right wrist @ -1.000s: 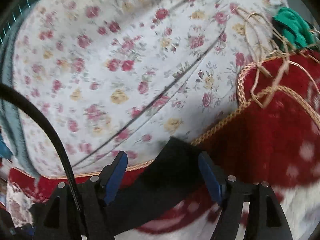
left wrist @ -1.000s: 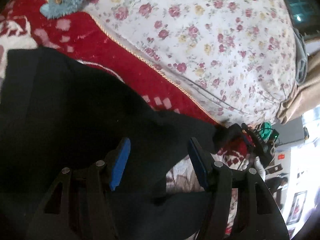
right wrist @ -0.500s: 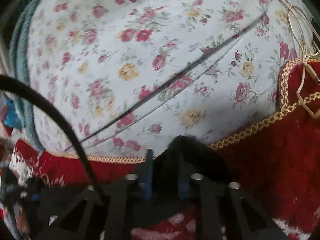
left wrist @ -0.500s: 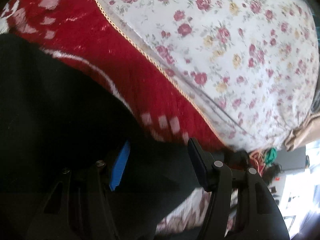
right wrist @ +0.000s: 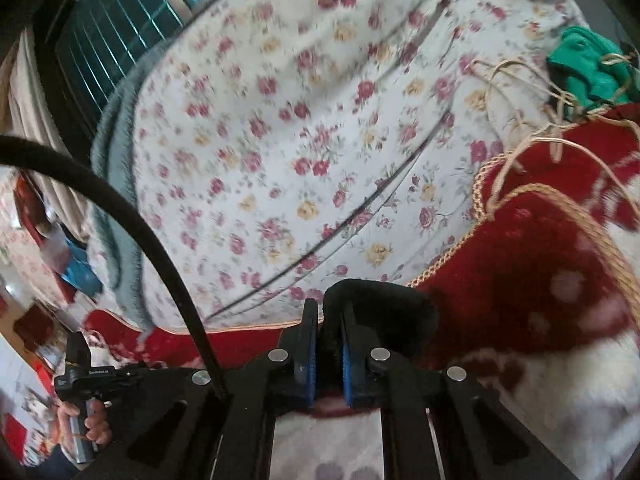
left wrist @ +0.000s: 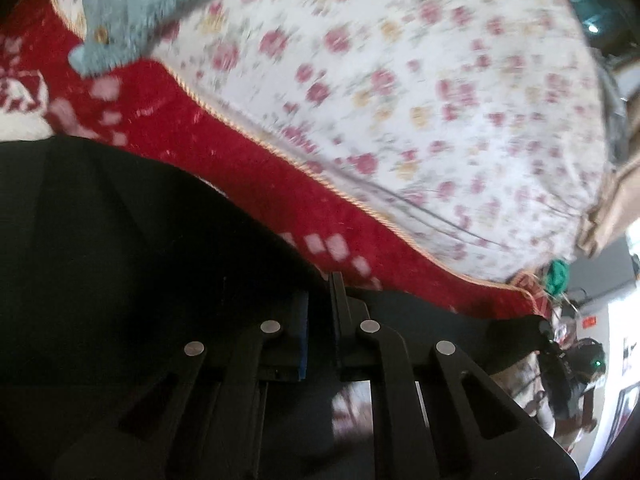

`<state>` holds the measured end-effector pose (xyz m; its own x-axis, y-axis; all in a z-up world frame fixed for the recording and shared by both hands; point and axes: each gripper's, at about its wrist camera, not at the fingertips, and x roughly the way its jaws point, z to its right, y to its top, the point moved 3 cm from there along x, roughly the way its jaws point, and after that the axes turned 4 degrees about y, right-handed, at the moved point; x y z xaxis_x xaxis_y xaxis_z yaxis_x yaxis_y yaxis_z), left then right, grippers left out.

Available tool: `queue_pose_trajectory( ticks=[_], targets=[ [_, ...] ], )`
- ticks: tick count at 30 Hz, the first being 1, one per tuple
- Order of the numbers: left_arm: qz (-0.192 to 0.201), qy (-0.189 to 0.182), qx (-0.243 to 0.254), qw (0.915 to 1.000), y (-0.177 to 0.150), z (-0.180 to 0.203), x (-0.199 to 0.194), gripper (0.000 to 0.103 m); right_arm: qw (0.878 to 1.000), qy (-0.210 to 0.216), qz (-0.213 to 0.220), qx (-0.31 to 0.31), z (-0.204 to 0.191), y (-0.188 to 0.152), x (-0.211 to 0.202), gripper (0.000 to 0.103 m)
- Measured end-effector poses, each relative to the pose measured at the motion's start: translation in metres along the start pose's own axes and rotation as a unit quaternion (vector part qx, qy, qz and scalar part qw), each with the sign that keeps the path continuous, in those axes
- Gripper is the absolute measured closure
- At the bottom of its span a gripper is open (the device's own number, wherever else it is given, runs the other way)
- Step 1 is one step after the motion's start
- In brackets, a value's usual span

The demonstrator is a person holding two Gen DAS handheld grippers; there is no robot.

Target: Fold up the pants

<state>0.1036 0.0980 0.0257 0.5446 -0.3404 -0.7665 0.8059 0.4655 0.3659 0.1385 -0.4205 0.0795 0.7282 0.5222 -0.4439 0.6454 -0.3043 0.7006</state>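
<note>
**Black trousers gripped at two points, ready for the fold**

Black fabric fills the lower left of the left wrist view, where the pants (left wrist: 120, 248) lie spread over a red patterned blanket (left wrist: 248, 168) on a bed. The left gripper (left wrist: 320, 312) has its fingers drawn close together with dark cloth running between them, pinching the garment along its edge. Across the bed, the right gripper (right wrist: 329, 320) is pressed tight on a bunched end of the pants (right wrist: 380, 300), the blue pads (right wrist: 347, 364) squeezing a small hump of cloth just above the blanket's gold-braided edge (right wrist: 448, 256). A floral sheet (right wrist: 304, 152) stretches beyond both tools, with a grey-blue plush garment (left wrist: 132, 4) at its far side and a green cloth (right wrist: 584, 64) among loose cords at the corner. Both views are blurred in places.

By the look of it, the grasp is complete and the lifting stage of the first fold is at hand. Next, both ends would likely need to rise together and be carried over the rest of the garment, with the cloth kept taut between the grips so it lands flat. A loose pinch could let the fabric slip.
</note>
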Motion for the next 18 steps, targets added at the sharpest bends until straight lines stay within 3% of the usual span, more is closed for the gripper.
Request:
queue_pose_trajectory(
  ticks=[8,14,18],
  targets=[
    [0.048,-0.007,0.042,0.9979,-0.024,0.014,-0.061,0.095,1.0,0.004,0.014,0.027,-0.006,-0.032,-0.046,0.094],
    [0.07,-0.017,0.052,0.996,-0.024,0.021,-0.09,0.095,0.998,0.009,0.047,0.042,-0.011,-0.03,-0.084,0.095],
    [0.093,-0.005,0.078,0.9927,-0.037,0.026,-0.103,0.095,0.999,0.008,0.012,0.038,-0.02,-0.047,-0.091,0.095]
  ],
)
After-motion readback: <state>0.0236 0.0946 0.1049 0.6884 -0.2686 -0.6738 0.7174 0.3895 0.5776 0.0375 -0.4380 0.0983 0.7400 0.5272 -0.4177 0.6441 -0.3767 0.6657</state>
